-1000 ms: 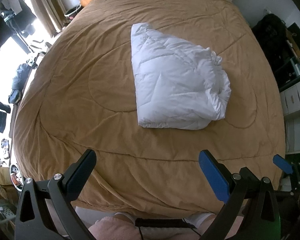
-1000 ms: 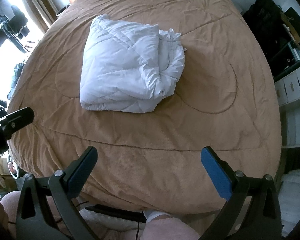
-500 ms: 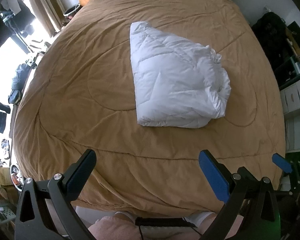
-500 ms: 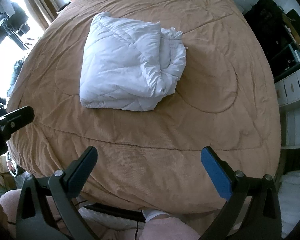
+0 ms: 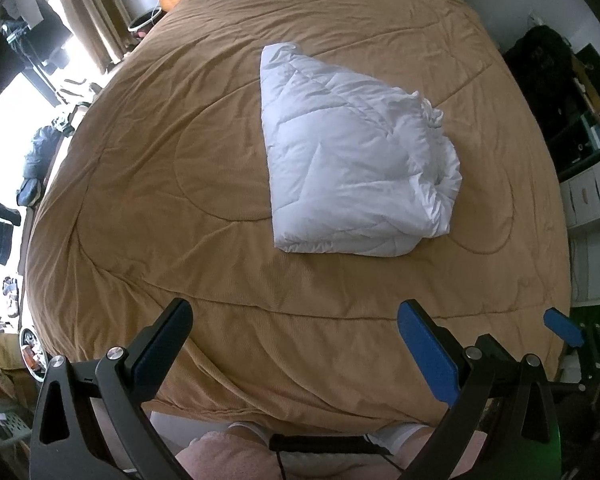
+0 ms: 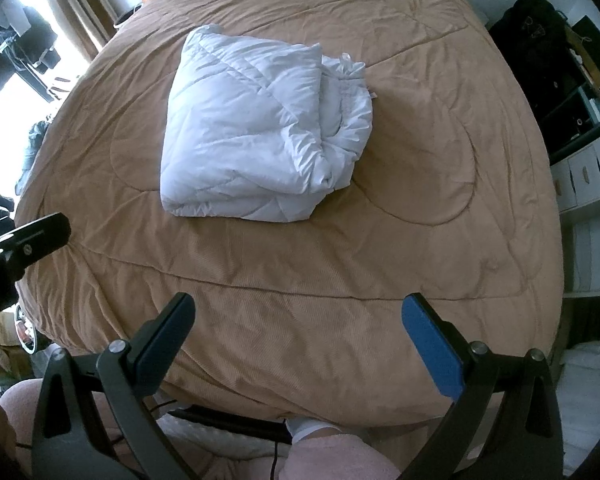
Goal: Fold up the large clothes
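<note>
A white puffy quilted garment (image 5: 352, 160) lies folded into a thick bundle on the tan bedspread (image 5: 180, 184), its loose bunched edge to the right. The right wrist view shows the same bundle (image 6: 256, 136) on the bedspread (image 6: 380, 260). My left gripper (image 5: 300, 344) is open and empty, held above the bed's near edge, well short of the bundle. Also open and empty, my right gripper (image 6: 300, 336) hovers over the near edge. One blue finger of the right gripper (image 5: 562, 326) shows at the right of the left wrist view.
Curtains and a bright window (image 5: 28, 80) are at the left with dark clothes hanging. A black bag (image 5: 548, 76) and white drawers (image 5: 592, 196) stand on the right. The person's pink-clad legs and white socks (image 6: 332, 452) are below the bed edge.
Both grippers have drawn back slightly from the bundle, which sits a little higher in both views. The bundle has not moved on the bed.
</note>
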Available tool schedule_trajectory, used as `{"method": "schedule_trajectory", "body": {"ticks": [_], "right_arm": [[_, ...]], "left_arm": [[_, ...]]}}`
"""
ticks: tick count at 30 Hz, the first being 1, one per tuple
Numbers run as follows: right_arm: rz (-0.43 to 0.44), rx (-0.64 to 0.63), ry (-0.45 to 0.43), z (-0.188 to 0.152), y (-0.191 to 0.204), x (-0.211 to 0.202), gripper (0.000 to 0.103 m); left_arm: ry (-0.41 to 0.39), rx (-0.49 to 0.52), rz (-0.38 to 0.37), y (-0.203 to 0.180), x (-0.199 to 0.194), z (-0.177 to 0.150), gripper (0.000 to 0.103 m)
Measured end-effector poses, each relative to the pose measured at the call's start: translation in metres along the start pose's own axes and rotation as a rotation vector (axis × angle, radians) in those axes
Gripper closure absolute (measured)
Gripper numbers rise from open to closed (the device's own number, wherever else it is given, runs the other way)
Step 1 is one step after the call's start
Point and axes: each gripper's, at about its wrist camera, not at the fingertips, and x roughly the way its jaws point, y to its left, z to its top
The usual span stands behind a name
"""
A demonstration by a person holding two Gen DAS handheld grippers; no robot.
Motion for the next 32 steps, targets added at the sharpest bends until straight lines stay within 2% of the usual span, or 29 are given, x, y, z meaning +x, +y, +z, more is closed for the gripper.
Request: {"method": "schedule_trajectory", "body": {"ticks": [32], "right_arm": [[-0.003,0.01,-0.005,-0.0031,0.0035,-0.0011,0.0]], "left_arm": [[-0.017,-0.014,0.012,-0.0053,-0.0047,-0.0069,0.001]]}}
